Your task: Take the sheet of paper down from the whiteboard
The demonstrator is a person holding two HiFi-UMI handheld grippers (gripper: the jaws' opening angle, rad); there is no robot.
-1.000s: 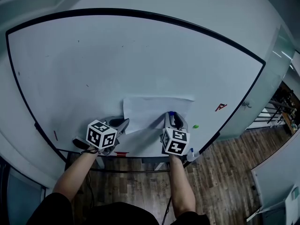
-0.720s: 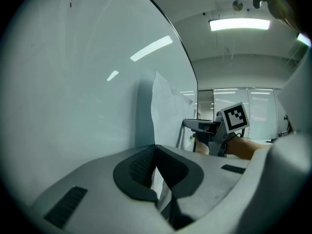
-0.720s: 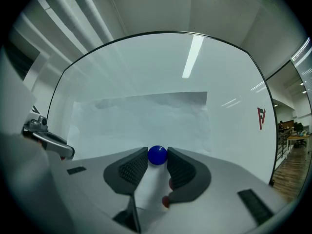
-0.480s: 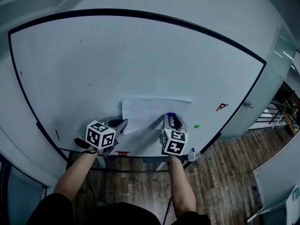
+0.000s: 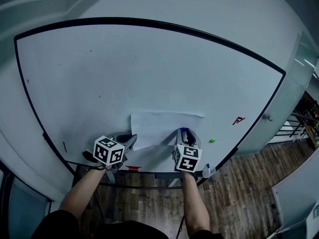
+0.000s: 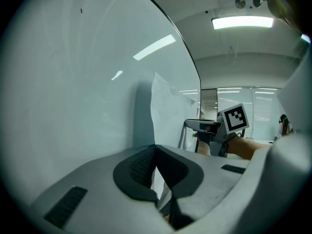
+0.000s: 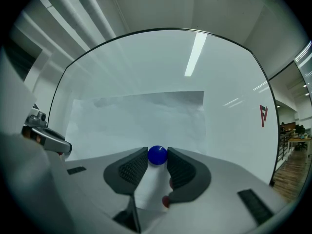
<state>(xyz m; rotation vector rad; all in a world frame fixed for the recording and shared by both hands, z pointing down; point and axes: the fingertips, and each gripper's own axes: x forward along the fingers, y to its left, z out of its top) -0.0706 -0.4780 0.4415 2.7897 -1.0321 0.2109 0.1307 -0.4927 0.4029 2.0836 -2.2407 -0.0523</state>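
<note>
Whiteboard [image 5: 149, 68], black-framed, fills wall ahead; wood floor [image 5: 239, 193] below right. Sheet of paper [image 5: 159, 128] sits low on board, near centre, top edge flat against it; we see its left side standing off surface. Left gripper [image 5: 130, 139] at sheet's lower left corner, jaws pressed together on paper edge. Right gripper [image 5: 185, 132] at sheet's lower right, pads touching blue magnet [image 7: 157, 155] on both flanks. We note green magnet [image 5: 212, 141] and red mark [image 5: 239, 120] on bare board right of sheet.
</note>
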